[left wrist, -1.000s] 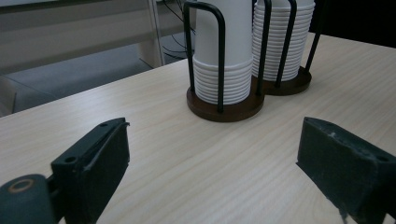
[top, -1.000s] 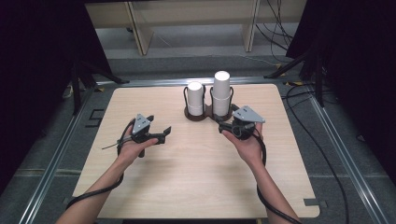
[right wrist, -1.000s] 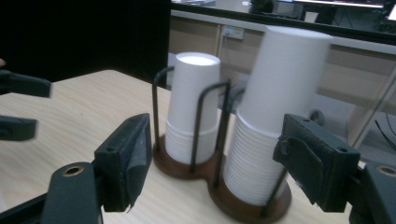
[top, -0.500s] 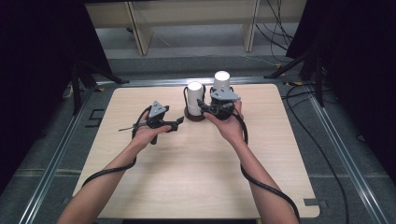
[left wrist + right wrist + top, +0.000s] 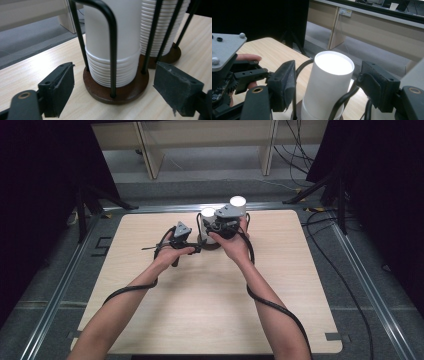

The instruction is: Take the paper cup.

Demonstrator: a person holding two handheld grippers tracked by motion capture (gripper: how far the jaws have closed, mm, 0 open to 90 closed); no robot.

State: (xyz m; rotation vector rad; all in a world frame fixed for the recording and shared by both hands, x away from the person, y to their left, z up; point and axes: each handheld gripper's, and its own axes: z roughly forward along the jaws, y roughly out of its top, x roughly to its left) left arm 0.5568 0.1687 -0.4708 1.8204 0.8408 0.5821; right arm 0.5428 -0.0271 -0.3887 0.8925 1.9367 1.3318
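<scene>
Black wire uprights (image 5: pixel 112 50) are standing around the near cup stack (image 5: pixel 112 37), leaving narrow gaps. Its top (image 5: pixel 334 63) is being left uncovered between widely spread fingers (image 5: pixel 283 85). Bare desk (image 5: pixel 200 310) is being left open in front.

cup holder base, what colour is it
Dark brown, a round base under the white cups; clearest in the left gripper view.

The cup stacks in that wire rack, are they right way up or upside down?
Upside down: the cup stacks have rims at the bottom, closed bases on top.
</scene>
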